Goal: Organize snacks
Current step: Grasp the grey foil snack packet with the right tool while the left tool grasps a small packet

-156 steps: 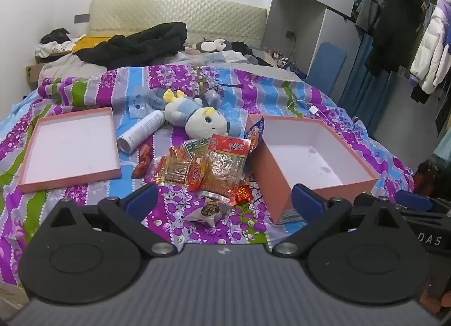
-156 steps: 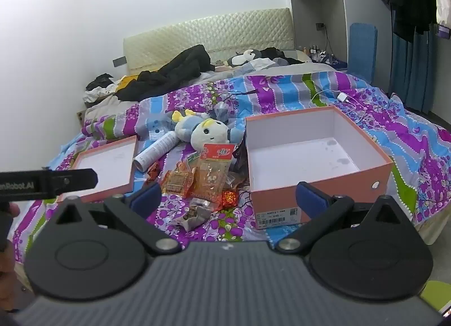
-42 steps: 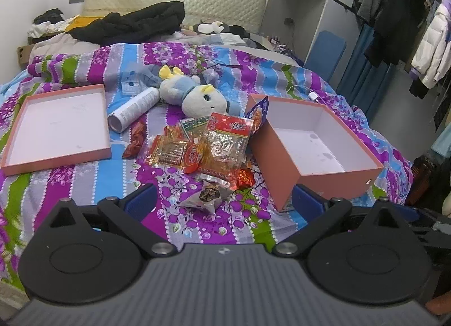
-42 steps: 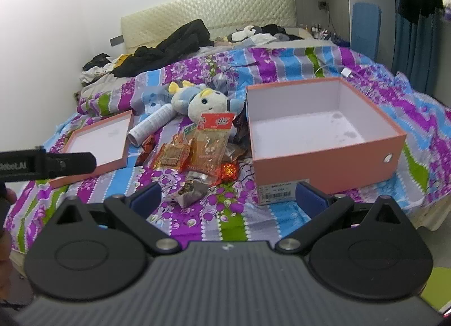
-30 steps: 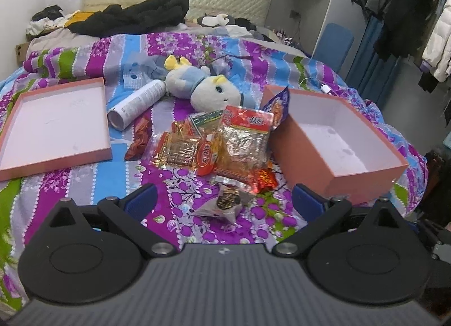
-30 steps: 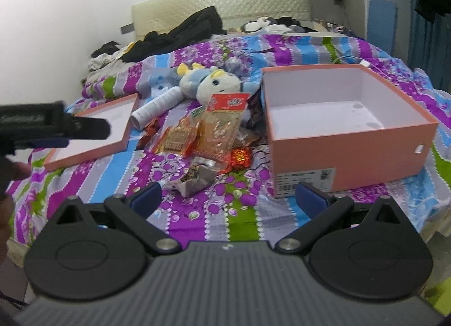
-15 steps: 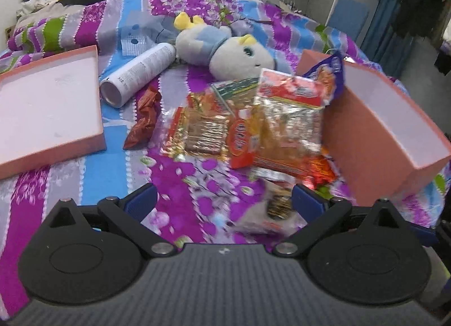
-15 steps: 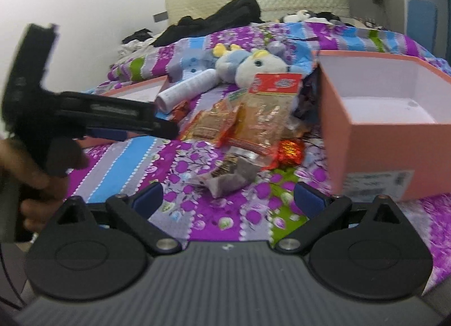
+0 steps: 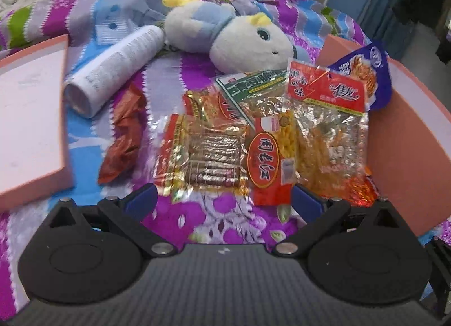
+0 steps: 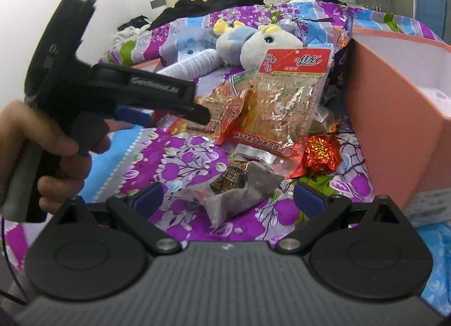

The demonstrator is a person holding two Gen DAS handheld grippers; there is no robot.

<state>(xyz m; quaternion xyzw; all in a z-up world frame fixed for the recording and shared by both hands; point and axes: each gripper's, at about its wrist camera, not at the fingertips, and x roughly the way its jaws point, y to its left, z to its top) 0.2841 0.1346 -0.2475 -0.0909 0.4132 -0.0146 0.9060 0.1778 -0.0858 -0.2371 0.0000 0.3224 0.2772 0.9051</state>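
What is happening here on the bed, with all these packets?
A person holds a gripper in each hand over a pile of snack packets on the bed. The left gripper hangs open just before the gold-and-red biscuit packet. The right gripper is open around the small grey packet but has not closed. The salmon box beside the pile holds no snacks that the views show.

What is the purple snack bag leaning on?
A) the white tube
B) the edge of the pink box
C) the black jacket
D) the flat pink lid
B: in the left wrist view the purple snack bag stands propped against the near wall of the open pink cardboard box, well away from the white cylindrical tube and the flat pink lid on the other side of the snack pile.
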